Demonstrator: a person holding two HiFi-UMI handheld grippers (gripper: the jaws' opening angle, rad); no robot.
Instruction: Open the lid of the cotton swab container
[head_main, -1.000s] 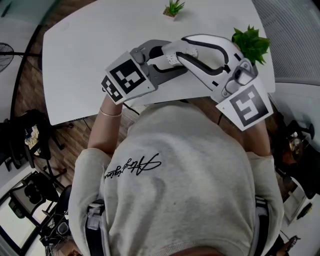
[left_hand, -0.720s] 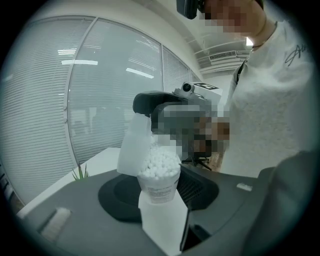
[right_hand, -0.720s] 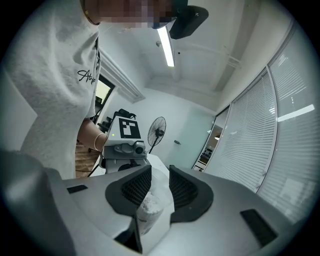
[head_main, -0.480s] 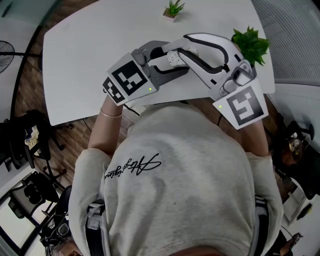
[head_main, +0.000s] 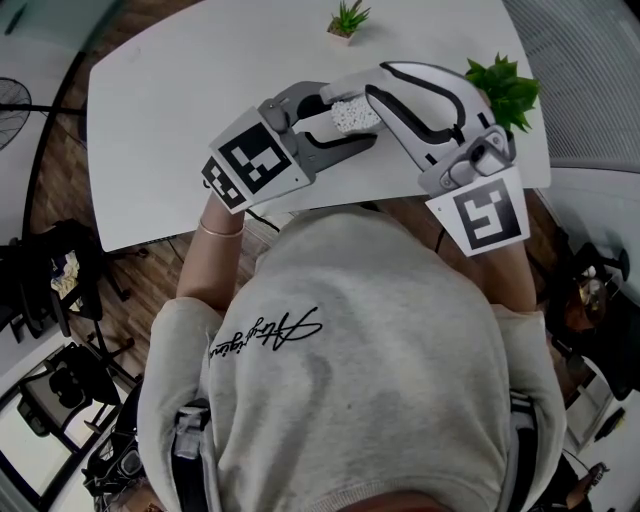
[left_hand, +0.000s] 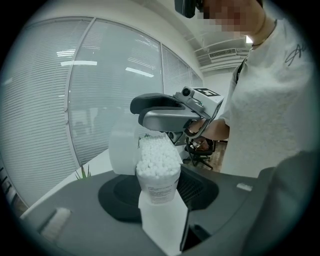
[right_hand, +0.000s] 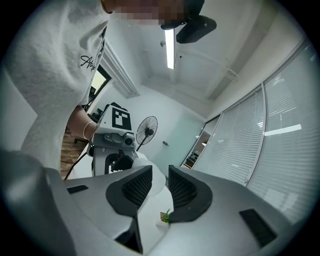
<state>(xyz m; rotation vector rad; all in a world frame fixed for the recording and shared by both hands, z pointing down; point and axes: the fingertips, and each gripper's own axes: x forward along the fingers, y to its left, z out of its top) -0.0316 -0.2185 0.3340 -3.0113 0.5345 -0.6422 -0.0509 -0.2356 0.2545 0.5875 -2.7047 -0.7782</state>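
Observation:
The cotton swab container (left_hand: 158, 184) is a clear tub packed with white swab heads (head_main: 350, 113), and it stands upright between the pads of my left gripper (left_hand: 159, 194), which is shut on it. Its round white lid (left_hand: 122, 150) is swung off to the side of the tub's mouth. My right gripper (left_hand: 165, 114) reaches in from above and is shut on that lid. In the right gripper view the white lid (right_hand: 156, 186) fills the narrow gap at my right gripper (right_hand: 160, 189). In the head view both grippers (head_main: 345, 120) meet above the table's near edge.
The white table (head_main: 170, 110) carries a small potted plant (head_main: 347, 17) at its far edge and a bigger one (head_main: 503, 88) at the right. Office chairs (head_main: 60, 300) stand on the floor to the left. A pedestal fan (right_hand: 146, 131) shows behind.
My right gripper has moved up and away from me with the lid. More of the swab heads now show at the tub's mouth. The left gripper has hardly moved.

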